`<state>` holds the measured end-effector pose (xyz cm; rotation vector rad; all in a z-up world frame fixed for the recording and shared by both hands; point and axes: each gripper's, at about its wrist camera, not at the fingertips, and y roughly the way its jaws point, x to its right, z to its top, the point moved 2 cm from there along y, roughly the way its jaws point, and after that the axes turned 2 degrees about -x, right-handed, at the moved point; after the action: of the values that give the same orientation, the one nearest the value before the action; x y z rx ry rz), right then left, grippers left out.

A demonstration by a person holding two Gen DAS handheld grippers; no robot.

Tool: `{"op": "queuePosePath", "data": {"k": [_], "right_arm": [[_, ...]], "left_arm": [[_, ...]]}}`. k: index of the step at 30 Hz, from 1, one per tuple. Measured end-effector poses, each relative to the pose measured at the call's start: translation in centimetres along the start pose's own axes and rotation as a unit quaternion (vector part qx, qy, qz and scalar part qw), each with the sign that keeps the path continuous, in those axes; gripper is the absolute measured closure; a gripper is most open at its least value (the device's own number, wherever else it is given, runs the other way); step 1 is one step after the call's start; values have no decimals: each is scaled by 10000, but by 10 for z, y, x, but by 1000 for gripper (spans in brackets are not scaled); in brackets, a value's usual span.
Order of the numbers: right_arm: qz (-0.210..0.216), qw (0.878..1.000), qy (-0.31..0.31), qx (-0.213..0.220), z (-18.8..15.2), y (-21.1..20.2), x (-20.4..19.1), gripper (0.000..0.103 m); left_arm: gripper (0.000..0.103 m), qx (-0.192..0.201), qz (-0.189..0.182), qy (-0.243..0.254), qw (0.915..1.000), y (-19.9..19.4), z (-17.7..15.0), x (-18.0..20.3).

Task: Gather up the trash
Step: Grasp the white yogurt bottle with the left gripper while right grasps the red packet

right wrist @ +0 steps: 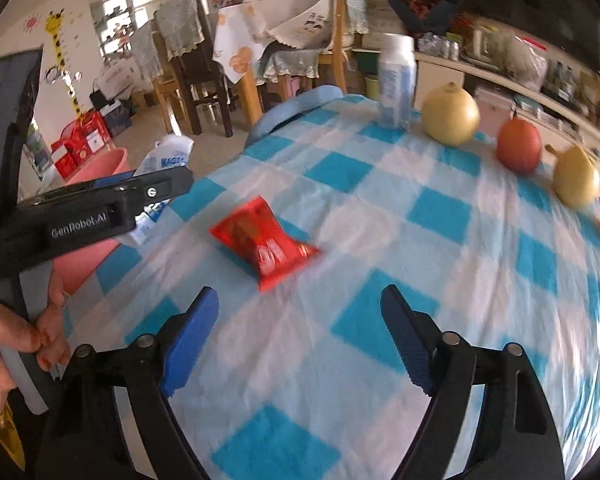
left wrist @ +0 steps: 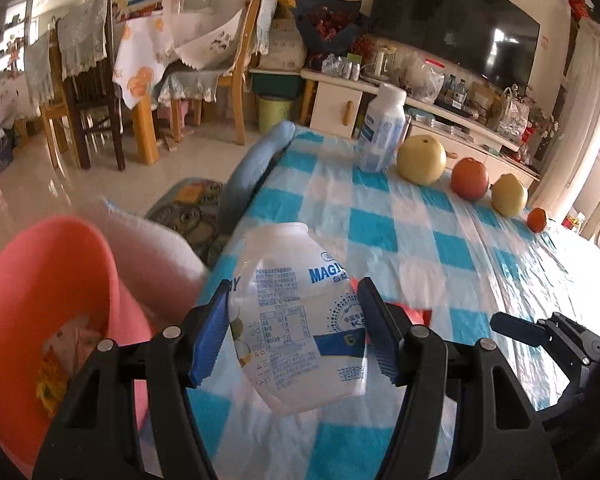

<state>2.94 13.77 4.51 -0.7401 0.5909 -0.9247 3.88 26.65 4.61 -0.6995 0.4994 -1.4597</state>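
My left wrist camera looks down along its fingers at the checked tablecloth (left wrist: 400, 216) near its edge, close up, facing the far row of fruit. My right wrist camera sits just above the same cloth, angled down likewise. Both share the upright white bottle (left wrist: 382, 132) and the pink bin (right wrist: 96, 208).

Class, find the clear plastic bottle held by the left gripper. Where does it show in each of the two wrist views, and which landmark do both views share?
Left wrist view: the clear bottle fills the lower centre, clamped between the left gripper's blue pads.
Right wrist view: the bottle is small at mid-left, over the pink bin, partly hidden behind the left gripper.
Shared landmark: the upright white bottle beside the fruit.
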Motion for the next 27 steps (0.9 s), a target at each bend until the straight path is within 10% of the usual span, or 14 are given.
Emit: {"op": "queuePosePath", "data": {"k": [10, 27], "right_arm": [[-79, 9966, -755, -316, 33, 45, -22, 20], [-125, 9975, -490, -493, 28, 69, -18, 62]], "left_arm": [[39, 77, -111, -272, 9995, 2, 12, -16], [39, 81, -136, -218, 9996, 1, 11, -16]]}}
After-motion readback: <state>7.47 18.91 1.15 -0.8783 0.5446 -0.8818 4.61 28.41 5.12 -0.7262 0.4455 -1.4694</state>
